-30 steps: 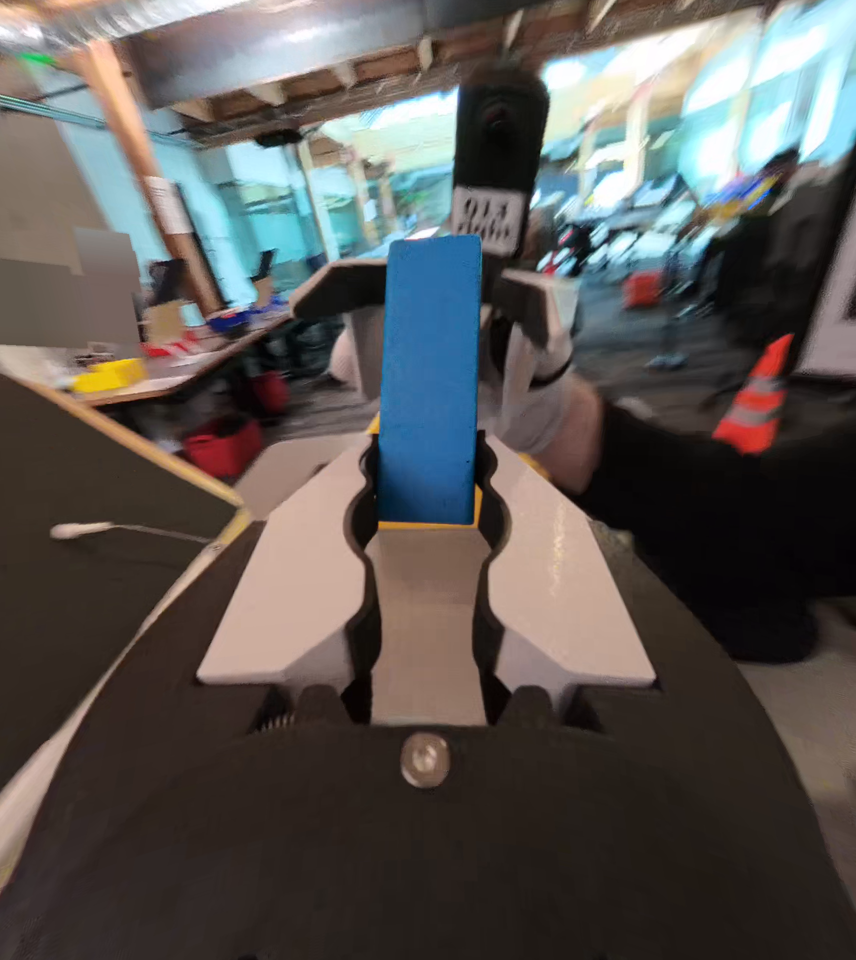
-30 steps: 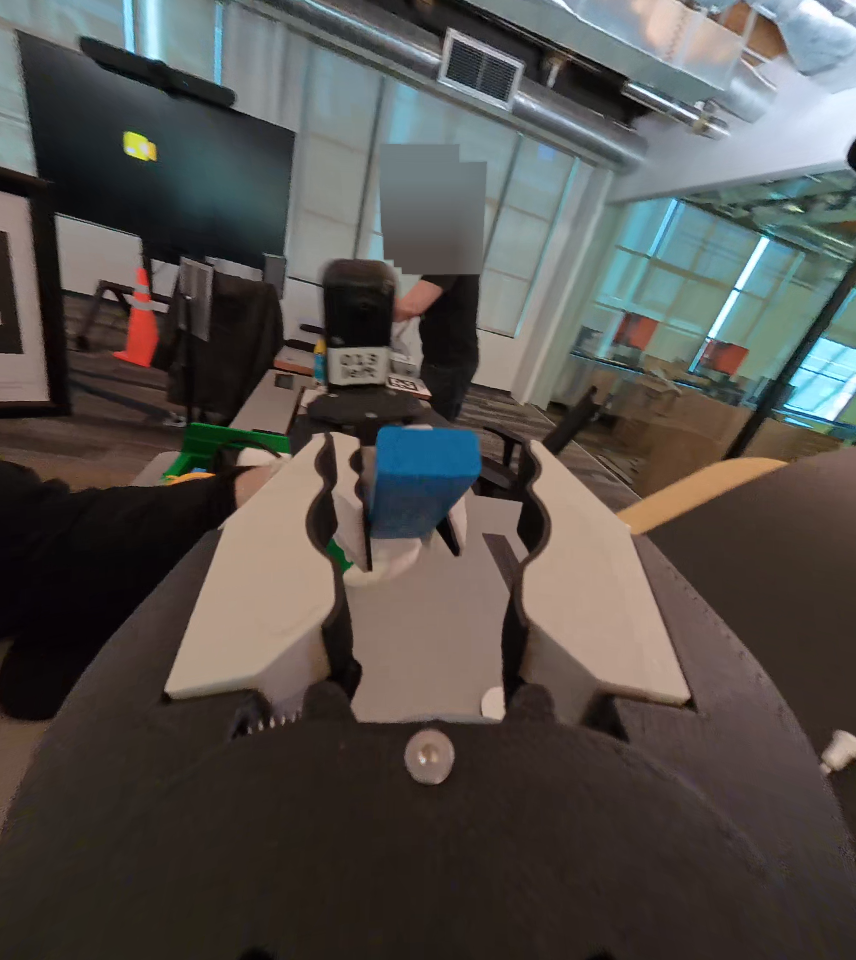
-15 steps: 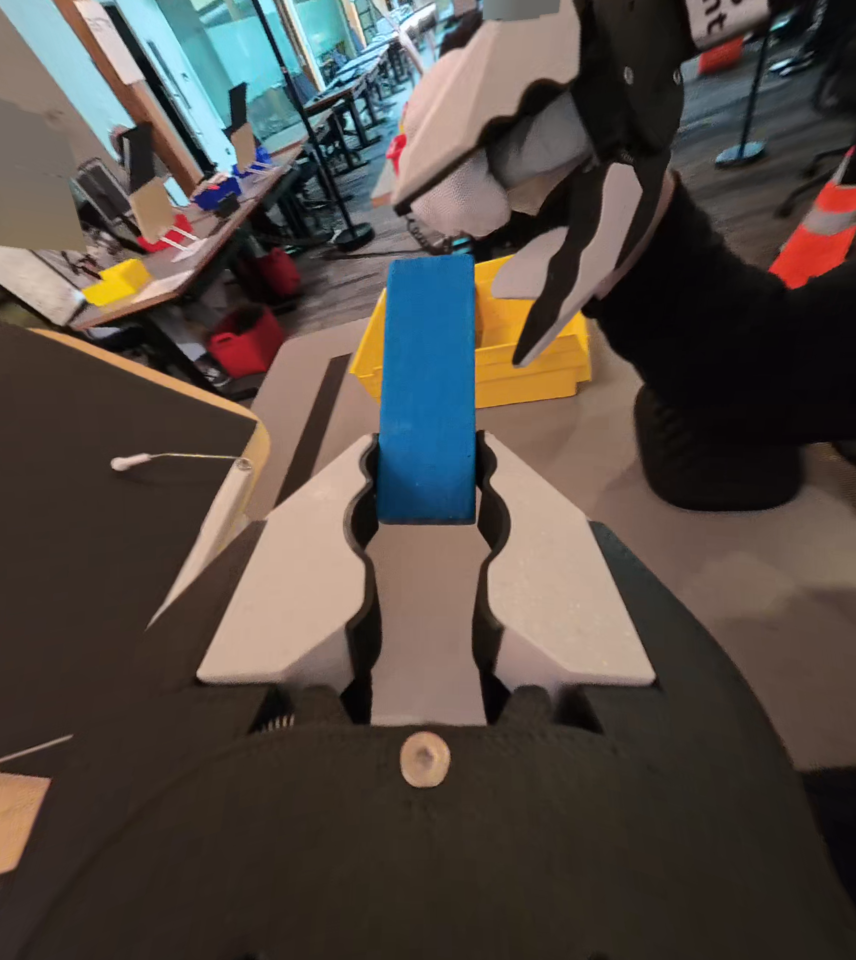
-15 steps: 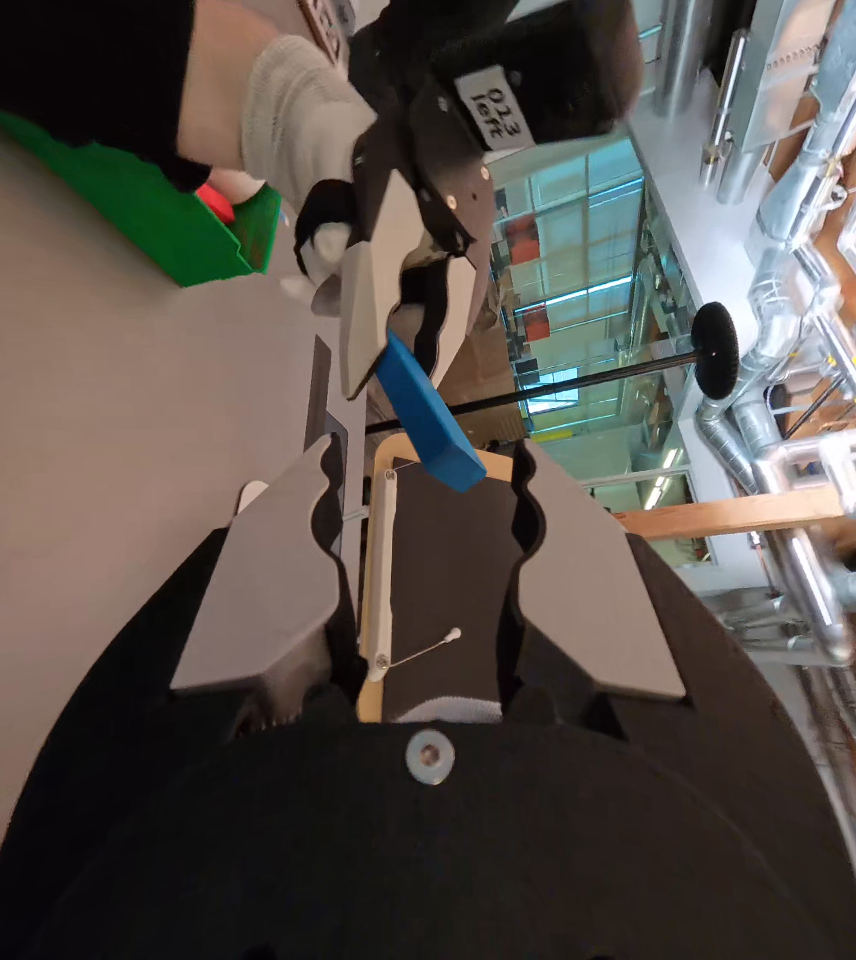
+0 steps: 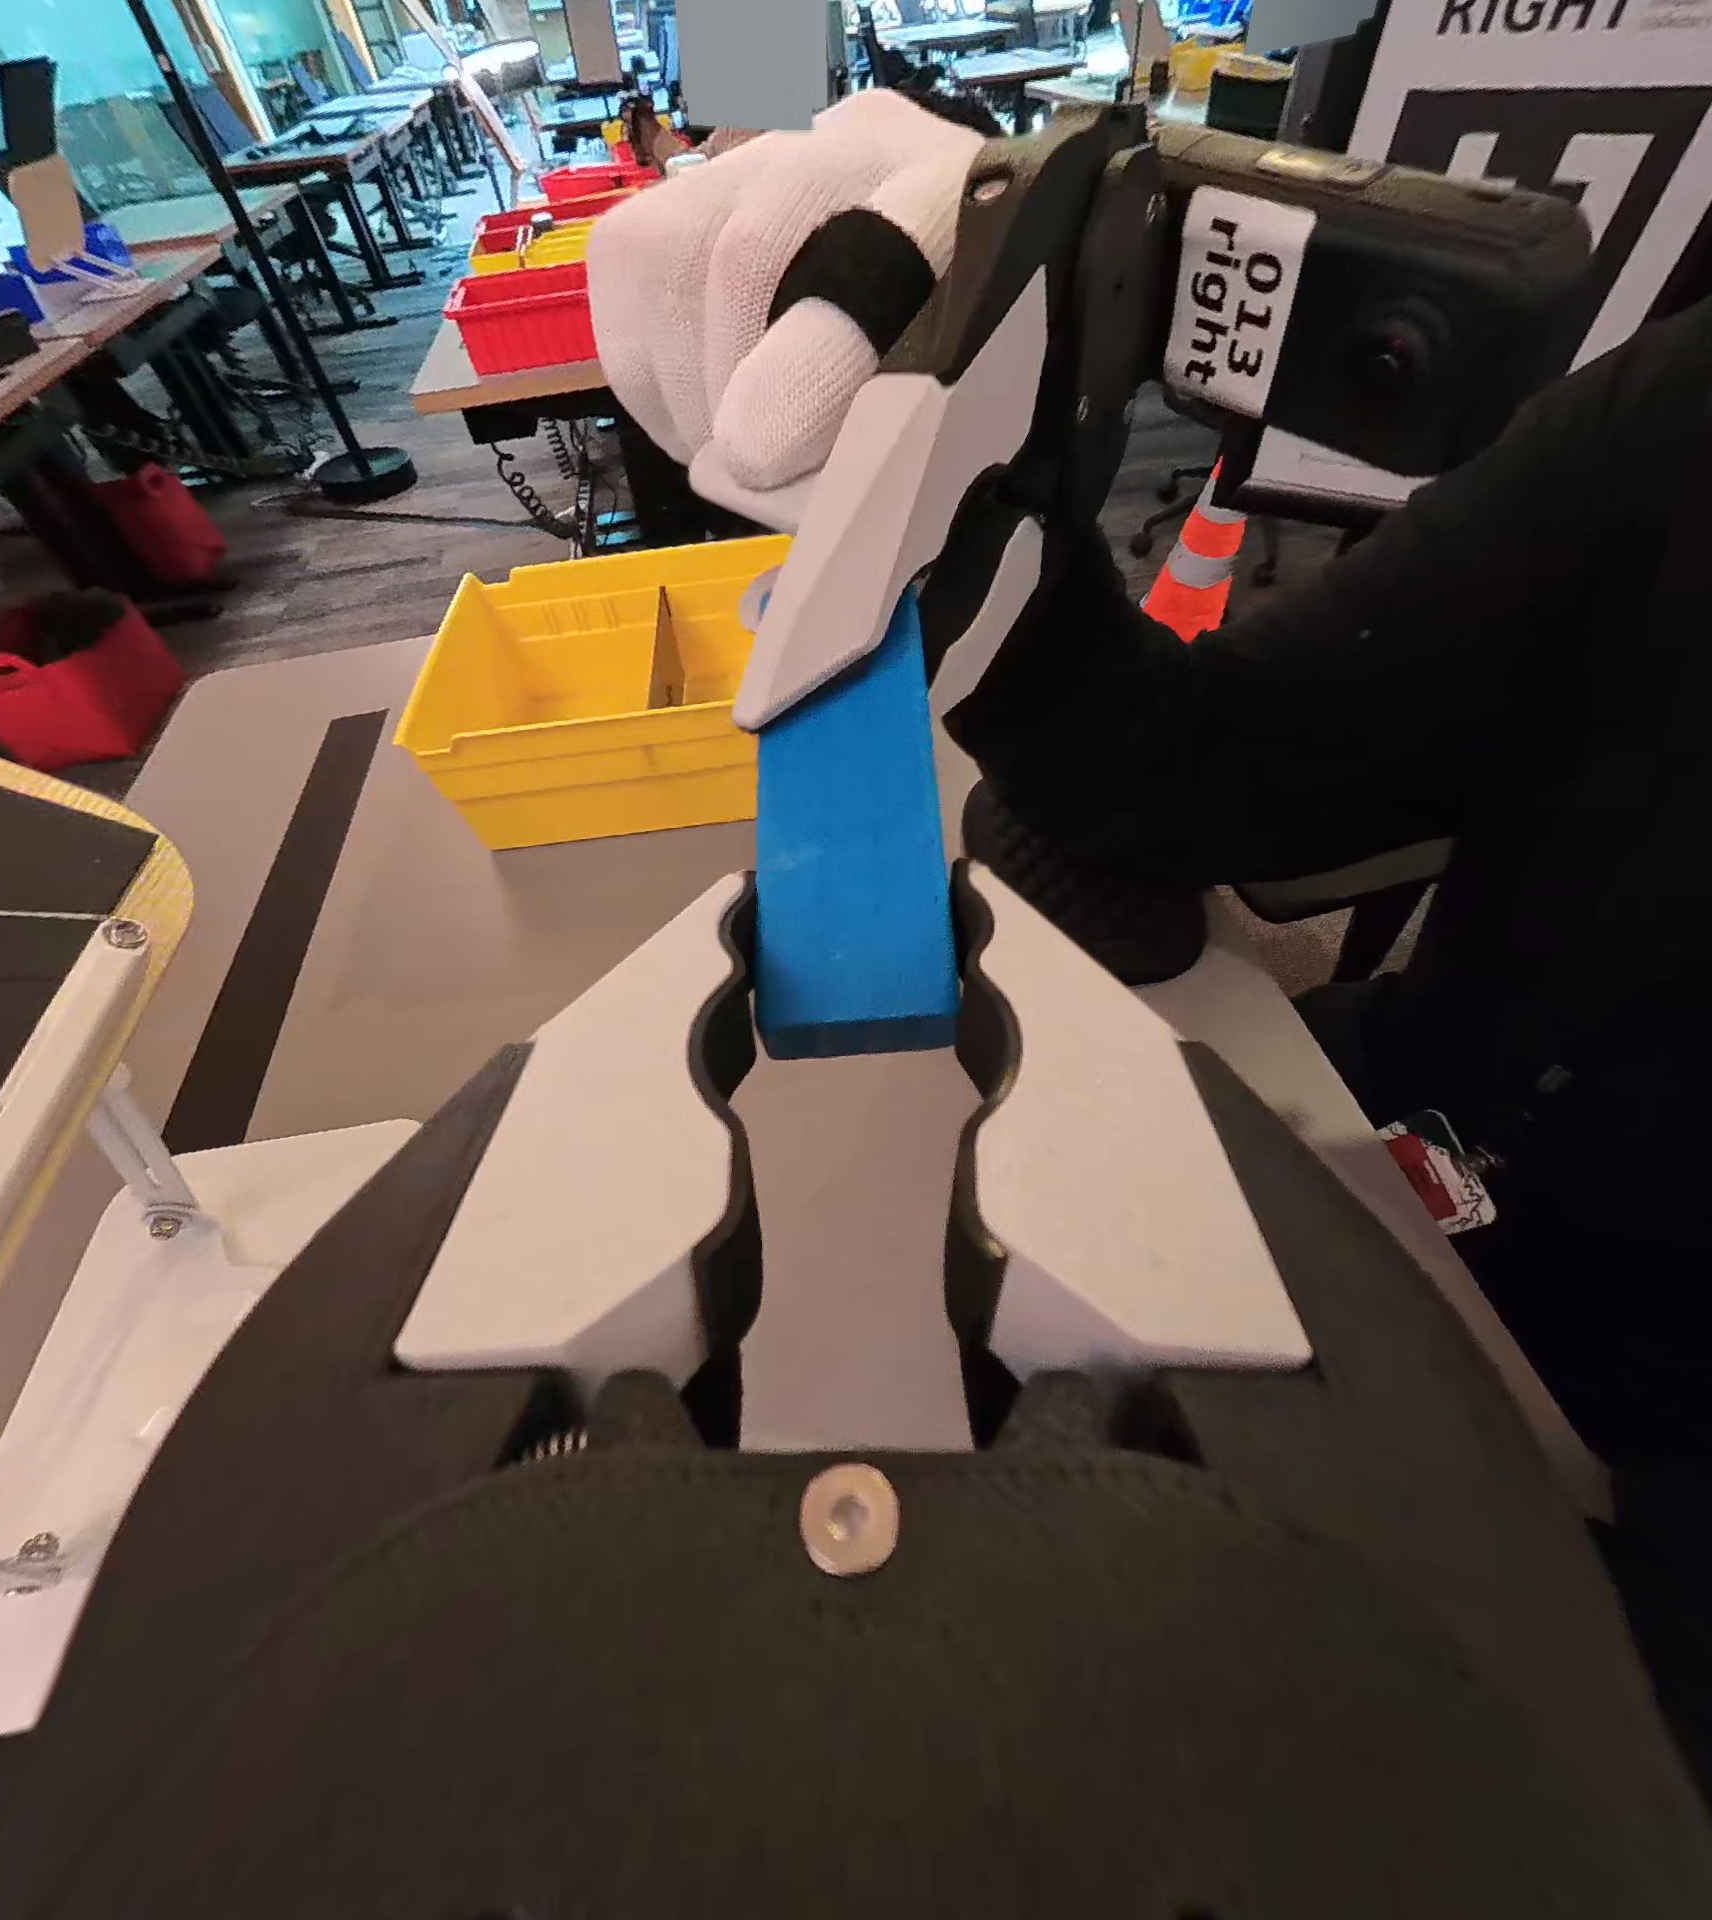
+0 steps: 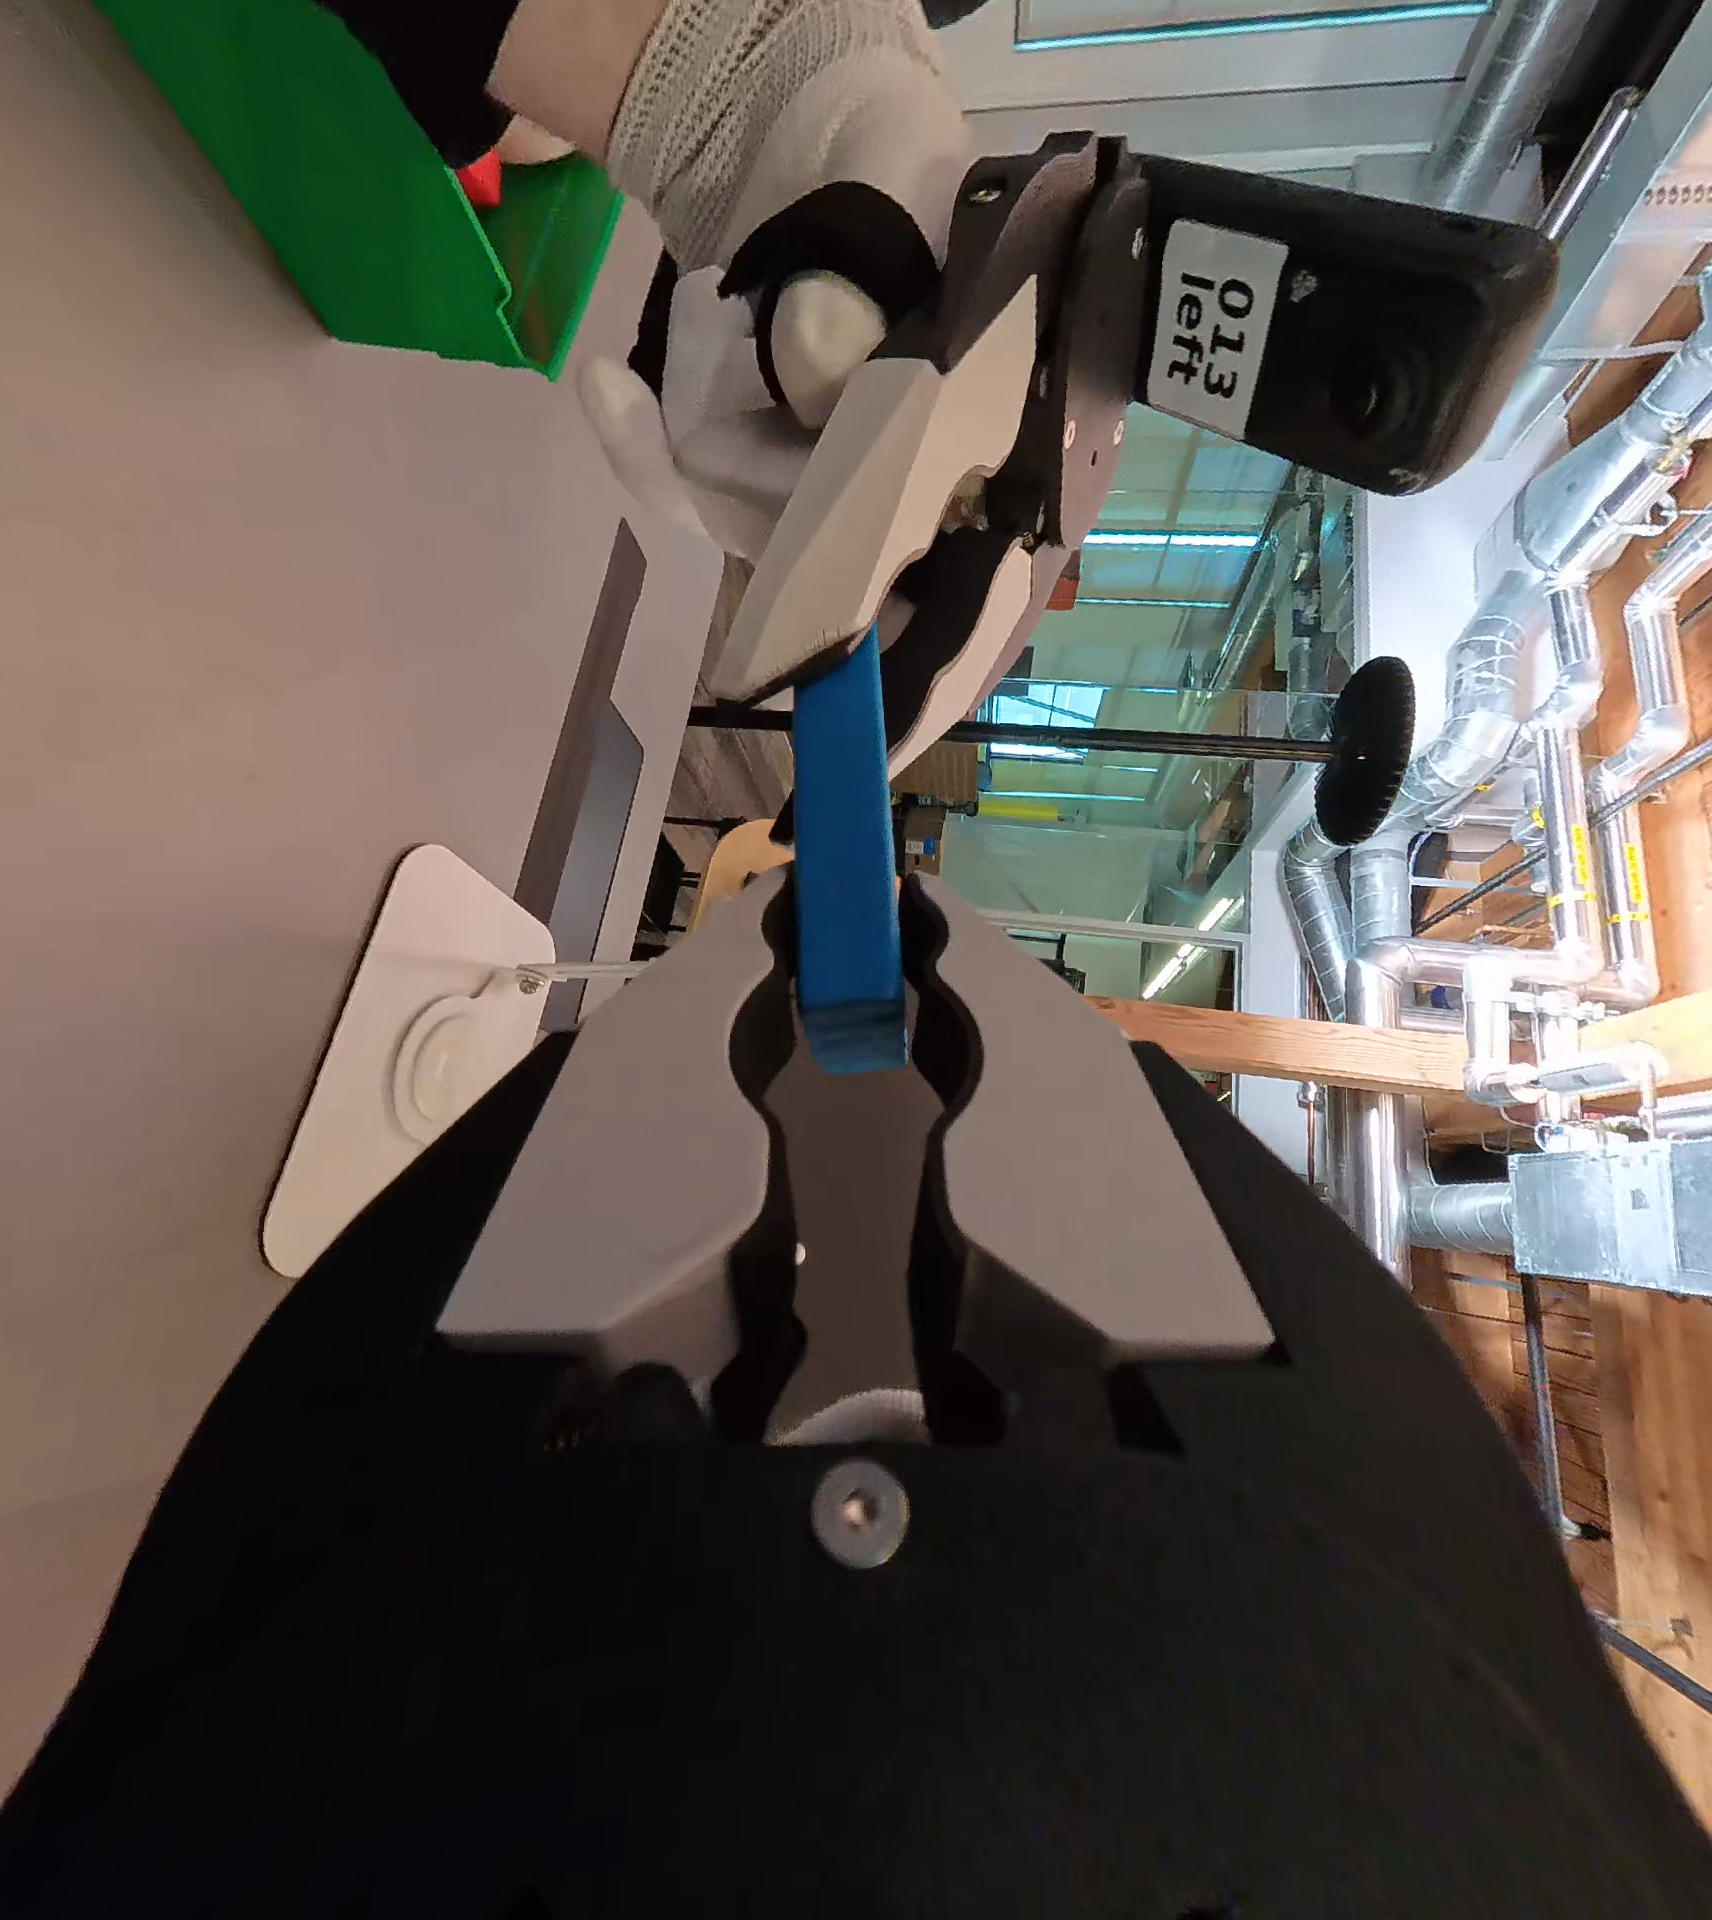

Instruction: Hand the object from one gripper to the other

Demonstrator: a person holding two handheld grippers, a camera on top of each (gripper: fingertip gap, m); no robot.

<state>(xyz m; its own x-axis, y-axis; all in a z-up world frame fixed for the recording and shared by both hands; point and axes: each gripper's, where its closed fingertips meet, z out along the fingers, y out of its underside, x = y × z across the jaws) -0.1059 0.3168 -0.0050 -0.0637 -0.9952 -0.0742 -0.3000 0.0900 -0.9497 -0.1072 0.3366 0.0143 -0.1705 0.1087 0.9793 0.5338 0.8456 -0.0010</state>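
A blue rectangular block [image 5: 852, 831] is held at both ends above the grey table [image 5: 478, 935]. My left gripper [image 5: 852, 894] is shut on its near end across the wide face. My right gripper [image 5: 852, 675], held by a white-gloved hand [image 5: 758, 291], clamps the far end from above. In the right wrist view the block [image 6: 847, 831] shows its narrow side between my right gripper's [image 6: 844, 894] closed fingers. There the left gripper [image 6: 836, 707] grips the block's other end.
A yellow divided bin [image 5: 582, 717] stands on the table behind the block. A green bin [image 6: 364, 187] lies at the table's other side. A black board with a wooden edge [image 5: 0, 935] on a white base plate [image 5: 156, 1299] stands at left. An orange cone [image 5: 1195, 561] is beyond.
My right gripper has come down onto the block's free end and closed on it; half a second ago it was open and apart. The left gripper kept its hold.
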